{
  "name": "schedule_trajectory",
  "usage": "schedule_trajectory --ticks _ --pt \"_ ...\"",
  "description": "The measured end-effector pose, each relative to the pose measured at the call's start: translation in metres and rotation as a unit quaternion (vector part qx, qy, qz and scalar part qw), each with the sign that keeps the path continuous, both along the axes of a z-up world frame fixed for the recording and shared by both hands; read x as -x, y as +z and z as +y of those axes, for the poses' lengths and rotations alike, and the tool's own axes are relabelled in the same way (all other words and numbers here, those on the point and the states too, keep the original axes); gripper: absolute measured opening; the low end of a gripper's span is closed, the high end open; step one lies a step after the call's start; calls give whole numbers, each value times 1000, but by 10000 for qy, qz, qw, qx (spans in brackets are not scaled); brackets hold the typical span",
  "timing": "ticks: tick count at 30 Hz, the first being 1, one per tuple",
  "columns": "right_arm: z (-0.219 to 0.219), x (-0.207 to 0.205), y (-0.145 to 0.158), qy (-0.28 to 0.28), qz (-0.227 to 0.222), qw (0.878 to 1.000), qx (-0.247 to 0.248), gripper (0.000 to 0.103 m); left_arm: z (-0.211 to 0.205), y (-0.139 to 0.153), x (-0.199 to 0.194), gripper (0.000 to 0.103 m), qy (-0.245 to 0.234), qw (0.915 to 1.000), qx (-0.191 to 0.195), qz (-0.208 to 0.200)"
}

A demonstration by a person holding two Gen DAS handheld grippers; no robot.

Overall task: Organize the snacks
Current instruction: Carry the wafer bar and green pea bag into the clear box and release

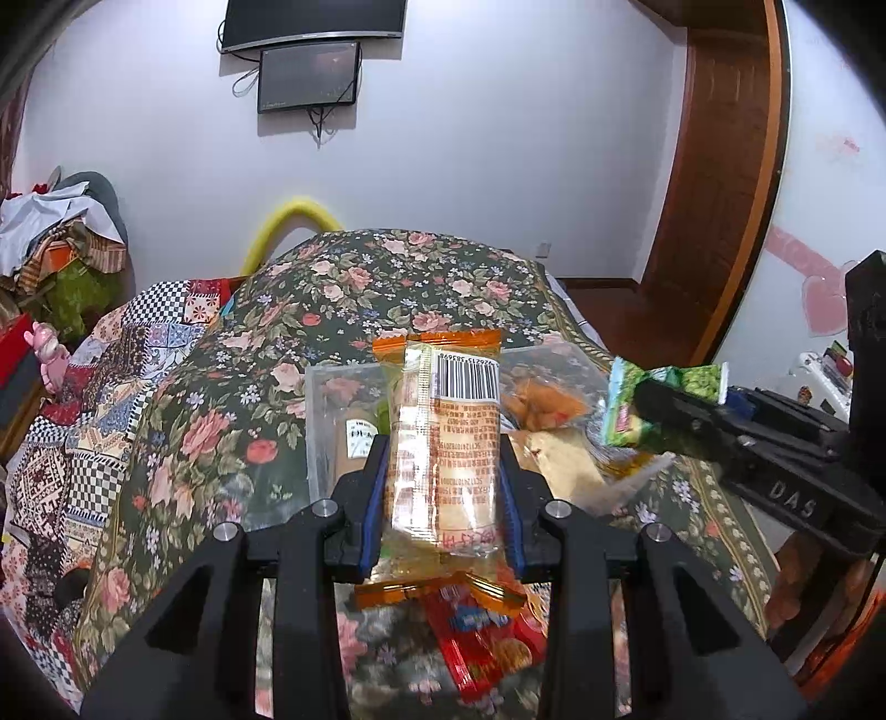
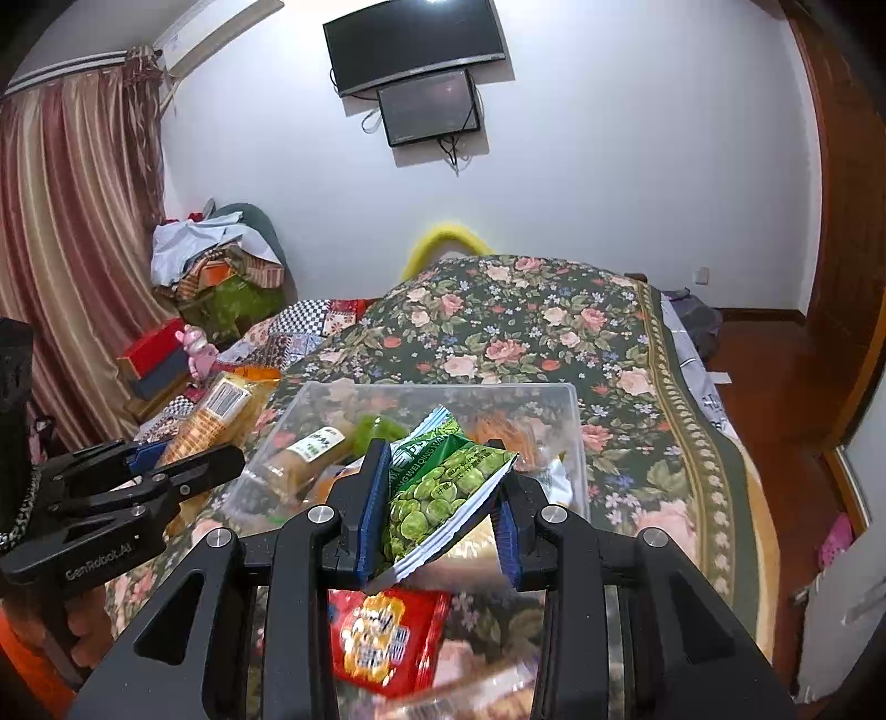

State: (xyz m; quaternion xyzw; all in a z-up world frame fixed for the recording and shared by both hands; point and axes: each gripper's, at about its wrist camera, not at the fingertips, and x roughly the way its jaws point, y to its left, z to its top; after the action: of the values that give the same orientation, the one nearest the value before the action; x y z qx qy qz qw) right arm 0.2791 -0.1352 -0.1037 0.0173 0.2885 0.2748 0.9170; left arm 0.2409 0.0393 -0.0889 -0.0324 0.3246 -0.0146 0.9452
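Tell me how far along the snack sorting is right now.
Partly done. The clear plastic bin on the floral bedspread already holds several snacks. In hand: the left gripper clamps an orange-ended cracker pack, and the right gripper clamps a green pea packet, both above the bin. Left: a red snack packet lying outside the bin.

right claw (image 1: pixel 653 407): "DAS" | left claw (image 2: pixel 183 471): "GenRobot.AI" | green pea packet (image 2: pixel 443 487): "WEILONGWAN"

White walls (image 2: pixel 609 166) carry two dark screens (image 2: pixel 415 50). A floral bedspread (image 2: pixel 526 332) covers the bed. Striped curtains (image 2: pixel 72 221) hang left; a wooden door (image 1: pixel 720 166) stands right.
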Motion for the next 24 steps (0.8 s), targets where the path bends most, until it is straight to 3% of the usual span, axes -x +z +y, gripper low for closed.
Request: schedule_trajectory --ticks 10,21,23,24 --pt "20 -36 -31 21 386 9989 260 31 1 -23 -48 34 57 9994 -49 330" --pt "23 -41 -44 -47 387 9963 765 32 5 -45 -70 35 200 9972 94 716" --pt "22 -39 -42 -77 338 9955 878 33 5 -45 -68 39 191 9969 84 754" --pt "22 -39 -41 -86 331 9953 910 34 5 -44 -65 45 201 9971 72 731"
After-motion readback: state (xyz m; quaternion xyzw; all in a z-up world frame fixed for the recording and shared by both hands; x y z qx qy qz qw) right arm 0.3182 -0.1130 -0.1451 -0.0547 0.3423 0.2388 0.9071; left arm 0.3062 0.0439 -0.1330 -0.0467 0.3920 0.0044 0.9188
